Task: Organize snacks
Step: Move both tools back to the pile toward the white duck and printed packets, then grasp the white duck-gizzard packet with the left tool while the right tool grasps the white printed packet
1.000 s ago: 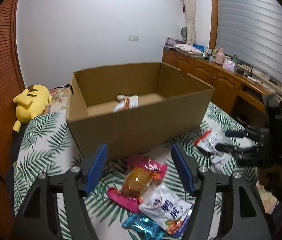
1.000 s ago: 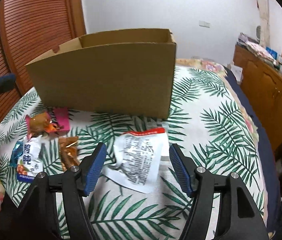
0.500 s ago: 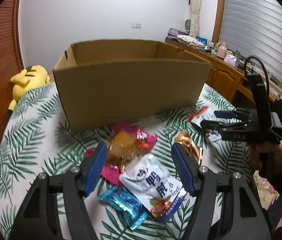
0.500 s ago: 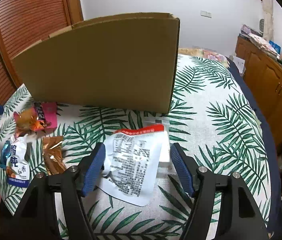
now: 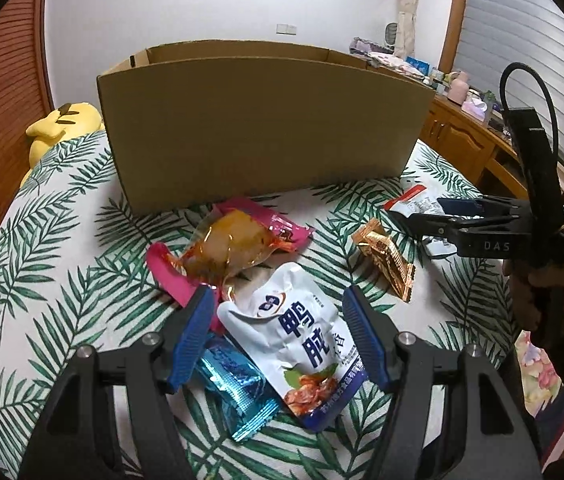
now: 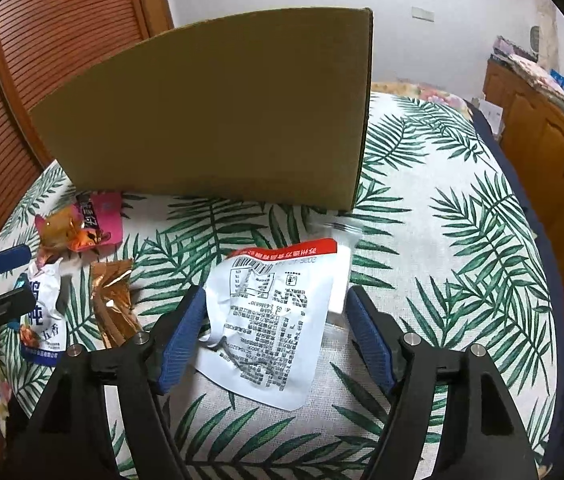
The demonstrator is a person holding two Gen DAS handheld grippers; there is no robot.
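Note:
An open cardboard box (image 5: 266, 128) stands on the leaf-print cloth (image 5: 62, 240). In front of it lie snacks: an orange packet (image 5: 230, 248) on a pink one (image 5: 170, 276), a blue wrapper (image 5: 238, 392), a gold wrapper (image 5: 385, 256) and a white pouch with blue characters (image 5: 305, 344). My left gripper (image 5: 278, 308) is open and straddles that pouch's top without pressing it. My right gripper (image 6: 276, 300) hangs over a white pouch with a red strip (image 6: 270, 320). That pouch lies between its jaws, which are opening. The box (image 6: 218, 112) rises just behind.
A yellow plush toy (image 5: 58, 128) lies at the far left of the cloth. Wooden cabinets (image 5: 465, 140) with clutter run along the right wall, and a slatted wooden door (image 6: 62, 40) is on the left. A person's hand (image 5: 541, 292) holds the right gripper's handle.
My left gripper has come down and in over the snack pile, so the box's inside is now hidden. My right gripper has sunk a little toward the red-strip pouch and its jaws have widened.

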